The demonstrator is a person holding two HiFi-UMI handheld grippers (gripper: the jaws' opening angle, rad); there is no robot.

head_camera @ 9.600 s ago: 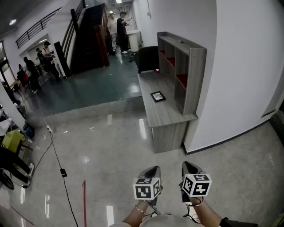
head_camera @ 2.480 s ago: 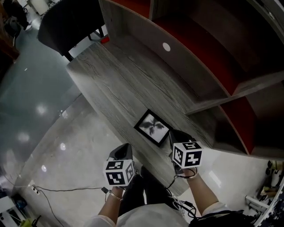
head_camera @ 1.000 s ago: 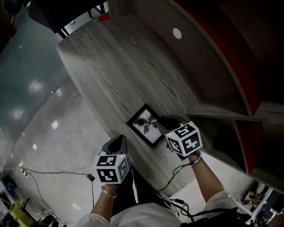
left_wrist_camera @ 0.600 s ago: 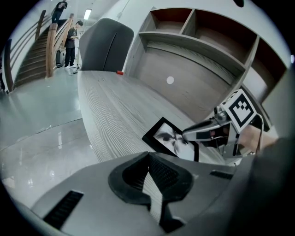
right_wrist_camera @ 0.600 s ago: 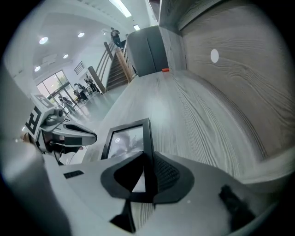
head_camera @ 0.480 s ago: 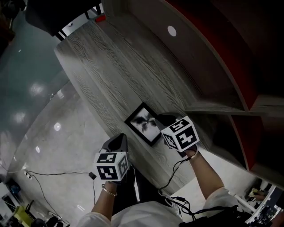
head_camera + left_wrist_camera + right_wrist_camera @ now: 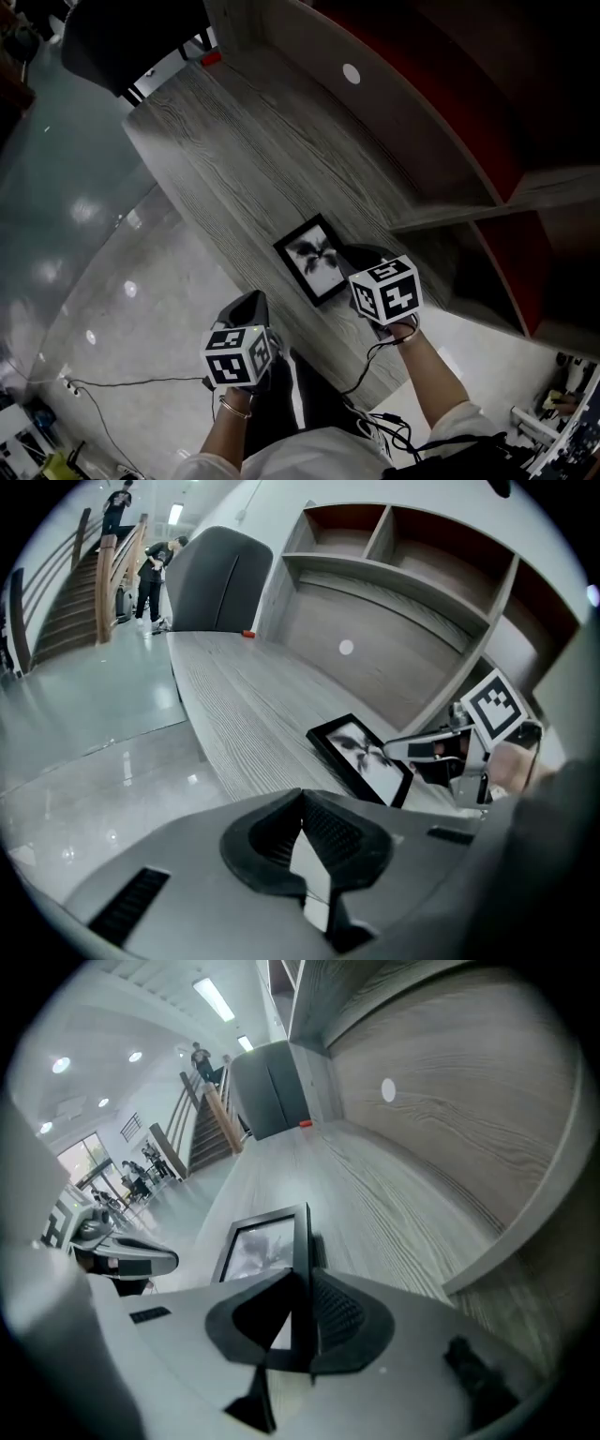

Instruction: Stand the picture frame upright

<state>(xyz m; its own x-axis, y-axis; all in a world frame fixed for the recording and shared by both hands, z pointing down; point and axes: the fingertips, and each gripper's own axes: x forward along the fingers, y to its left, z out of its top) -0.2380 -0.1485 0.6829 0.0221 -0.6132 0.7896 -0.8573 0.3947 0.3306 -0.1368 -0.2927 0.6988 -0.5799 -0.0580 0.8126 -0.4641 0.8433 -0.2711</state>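
A black picture frame (image 7: 314, 260) with a black-and-white print lies near the front edge of the grey wooden desk (image 7: 234, 159). My right gripper (image 7: 349, 255) is shut on the frame's right edge. In the right gripper view that edge of the frame (image 7: 267, 1241) runs straight between the jaws of the right gripper (image 7: 305, 1279). In the left gripper view the frame (image 7: 361, 758) looks tipped, its gripped side a little off the desk. My left gripper (image 7: 251, 300) hangs off the desk's front edge over the floor, and the left gripper (image 7: 302, 803) is shut with nothing in it.
A shelf unit (image 7: 487, 131) with red back panels rises behind and right of the frame. A white cable hole (image 7: 351, 73) marks the back board. A dark chair (image 7: 131, 37) stands at the desk's far end. A cable (image 7: 122, 382) lies on the glossy floor. People (image 7: 150, 564) stand by distant stairs.
I walked up to the desk. My right gripper reached the frame's right edge and shut on it. The left gripper stayed beside the desk, shut.
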